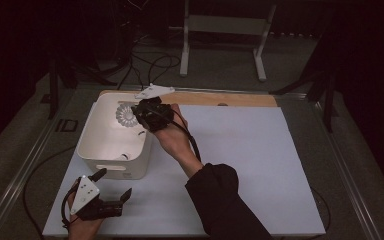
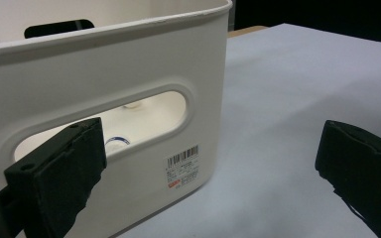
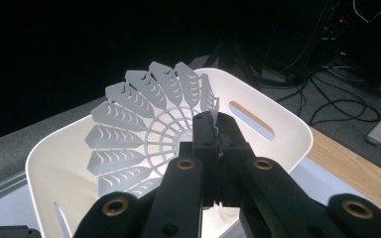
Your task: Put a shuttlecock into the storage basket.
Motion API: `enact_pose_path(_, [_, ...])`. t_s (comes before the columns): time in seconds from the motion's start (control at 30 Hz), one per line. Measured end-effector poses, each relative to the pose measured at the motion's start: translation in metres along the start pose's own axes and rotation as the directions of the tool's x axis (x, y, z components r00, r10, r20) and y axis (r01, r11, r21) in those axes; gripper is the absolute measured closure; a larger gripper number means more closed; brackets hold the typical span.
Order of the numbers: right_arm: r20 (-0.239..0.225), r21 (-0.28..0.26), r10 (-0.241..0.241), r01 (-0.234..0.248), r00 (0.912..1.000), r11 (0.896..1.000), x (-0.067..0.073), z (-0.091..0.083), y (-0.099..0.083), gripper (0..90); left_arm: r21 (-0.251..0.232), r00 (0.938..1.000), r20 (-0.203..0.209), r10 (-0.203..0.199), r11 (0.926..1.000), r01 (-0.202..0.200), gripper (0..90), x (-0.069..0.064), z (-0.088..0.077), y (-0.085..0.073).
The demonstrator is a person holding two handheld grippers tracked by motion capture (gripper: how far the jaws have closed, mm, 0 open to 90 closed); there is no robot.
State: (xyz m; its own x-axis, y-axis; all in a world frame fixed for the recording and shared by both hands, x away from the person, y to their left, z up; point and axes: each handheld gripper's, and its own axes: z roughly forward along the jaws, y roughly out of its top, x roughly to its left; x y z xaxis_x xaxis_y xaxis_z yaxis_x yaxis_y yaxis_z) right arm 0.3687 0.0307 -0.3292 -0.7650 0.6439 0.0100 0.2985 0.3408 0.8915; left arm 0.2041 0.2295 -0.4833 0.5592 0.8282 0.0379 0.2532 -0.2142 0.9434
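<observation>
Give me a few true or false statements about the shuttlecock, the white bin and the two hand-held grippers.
1. The right hand-held gripper is shut on the skirt of the white shuttlecock. True.
2. The shuttlecock lies on the white mat, well away from the bin. False: it is held over the open white bin.
3. The left hand-held gripper has its jaws open and holds nothing. True.
4. The bin stands at the right end of the mat. False: it stands at the left end.
5. The bin wall by the left hand-held gripper has a handle slot and a barcode label. True.
</observation>
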Motion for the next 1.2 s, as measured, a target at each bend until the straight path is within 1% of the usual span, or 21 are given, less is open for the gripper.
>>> enact_pose_path(0.23, [-0.011,0.004,0.007,-0.007,0.9999,1.000,0.0019,0.0027,0.0003,88.9,0.000,1.0000,0.000,0.000,1.0000,0.000,0.2,0.0001,-0.0001,0.0000])
enact_pose_path(0.47, [-0.021,0.002,-0.002,0.002,0.9998,1.000,0.0041,0.0057,0.0008,88.9,0.000,1.0000,0.000,-0.002,1.0000,0.002,0.3,0.0002,-0.0003,-0.0001])
enact_pose_path(0.57, [-0.024,-0.001,0.002,-0.002,0.9997,1.000,0.0046,0.0070,0.0014,88.9,0.001,1.0000,-0.001,-0.002,1.0000,0.002,0.2,0.0000,-0.0003,-0.0001])
enact_pose_path(0.6, [-0.030,-0.002,0.005,-0.005,0.9995,1.000,0.0046,0.0077,0.0016,87.3,0.000,1.0000,-0.001,-0.002,1.0000,0.002,0.2,0.0001,-0.0004,-0.0001])
enact_pose_path(0.63, [-0.032,-0.004,0.004,-0.004,0.9995,1.000,0.0044,0.0084,0.0018,81.8,0.000,1.0000,-0.001,-0.002,1.0000,0.002,0.2,0.0002,-0.0005,-0.0001])
enact_pose_path(0.67, [-0.037,-0.011,0.007,-0.008,0.9993,1.000,0.0041,0.0087,0.0020,69.8,0.000,1.0000,-0.001,-0.001,1.0000,0.001,0.3,0.0004,-0.0007,-0.0001])
enact_pose_path(0.7, [-0.047,-0.017,0.017,-0.018,0.9987,1.000,0.0029,0.0090,0.0023,59.8,0.000,1.0000,-0.001,-0.001,1.0000,0.001,0.2,0.0005,-0.0008,-0.0001])
enact_pose_path(0.77, [-0.055,-0.013,0.028,-0.029,0.9981,0.999,0.0007,0.0090,0.0025,44.7,-0.001,1.0000,-0.001,-0.002,1.0000,0.002,0.2,0.0005,-0.0008,-0.0002])
enact_pose_path(0.8, [-0.043,-0.010,0.026,-0.027,0.9988,1.000,0.0003,0.0089,0.0024,38.1,0.000,1.0000,-0.001,-0.002,1.0000,0.002,0.3,0.0004,-0.0008,-0.0002])
enact_pose_path(0.9, [-0.019,0.005,0.026,-0.025,0.9995,1.000,-0.0017,0.0082,0.0017,24.6,-0.001,1.0000,-0.001,-0.003,1.0000,0.003,0.2,0.0002,-0.0005,-0.0001])
enact_pose_path(0.97, [-0.010,0.014,0.028,-0.028,0.9995,0.999,-0.0020,0.0079,0.0014,20.2,-0.001,1.0000,-0.001,-0.003,1.0000,0.003,0.3,0.0001,-0.0004,-0.0001])
enact_pose_path(1.03, [-0.004,0.026,0.014,-0.014,0.9999,1.000,-0.0017,0.0084,0.0007,14.9,0.000,1.0000,-0.001,-0.004,1.0000,0.004,0.3,0.0001,-0.0003,-0.0002])
enact_pose_path(1.2, [0.006,0.040,-0.017,0.017,0.9998,0.999,0.0017,0.0096,-0.0010,11.6,-0.001,1.0000,-0.001,-0.004,1.0000,0.004,0.3,0.0002,-0.0002,-0.0002])
